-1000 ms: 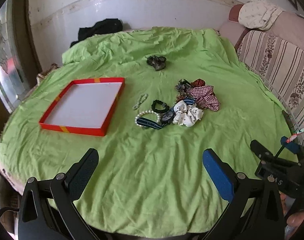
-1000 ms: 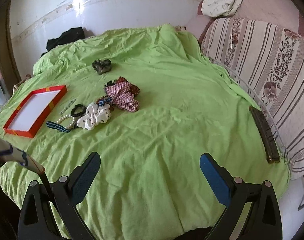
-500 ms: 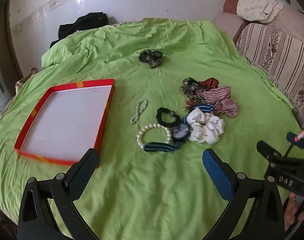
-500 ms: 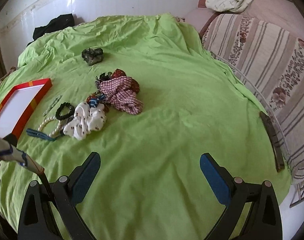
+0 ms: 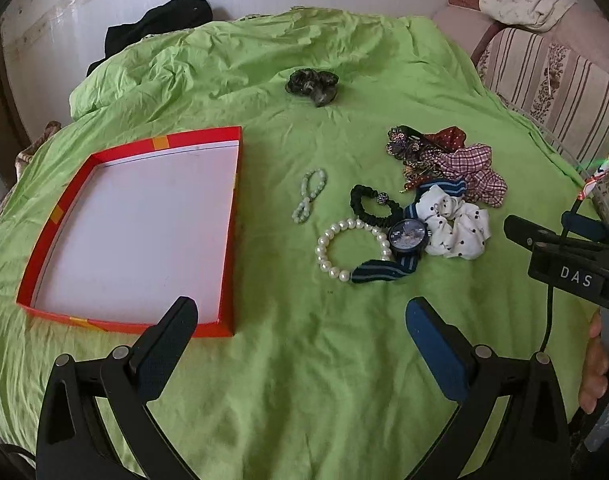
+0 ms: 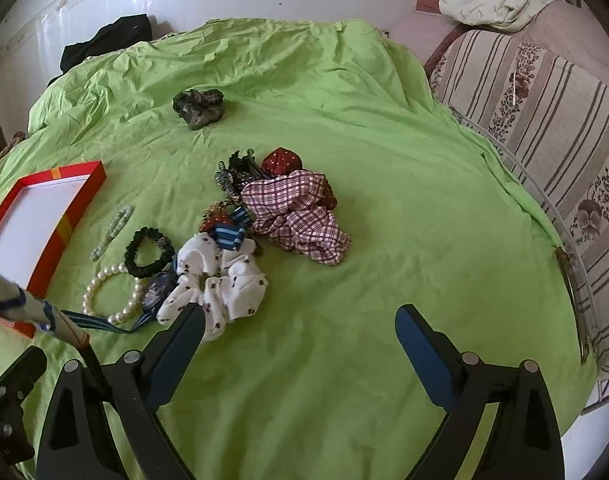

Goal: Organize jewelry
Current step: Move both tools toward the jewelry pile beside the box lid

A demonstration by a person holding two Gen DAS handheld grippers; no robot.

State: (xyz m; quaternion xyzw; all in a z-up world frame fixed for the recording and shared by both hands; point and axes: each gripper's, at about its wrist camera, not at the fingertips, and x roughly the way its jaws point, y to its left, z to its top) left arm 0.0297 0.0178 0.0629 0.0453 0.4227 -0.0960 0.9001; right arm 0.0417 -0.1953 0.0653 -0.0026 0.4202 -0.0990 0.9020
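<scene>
Red tray (image 5: 230, 236) sits empty beside the pearl bracelet (image 5: 352, 248), handy for sorting; left gripper (image 5: 300, 332) and right gripper (image 6: 300, 334) both gape wide, holding nothing

The red tray (image 5: 132, 236) lies on the green cloth (image 5: 304, 380). Right of the tray is a small green bead bracelet (image 5: 309, 195), then a pearl bracelet (image 5: 352, 249) touching a watch (image 5: 407, 236). The left gripper (image 5: 300, 334) hangs wide apart, near the tray, holding nothing.
</scene>
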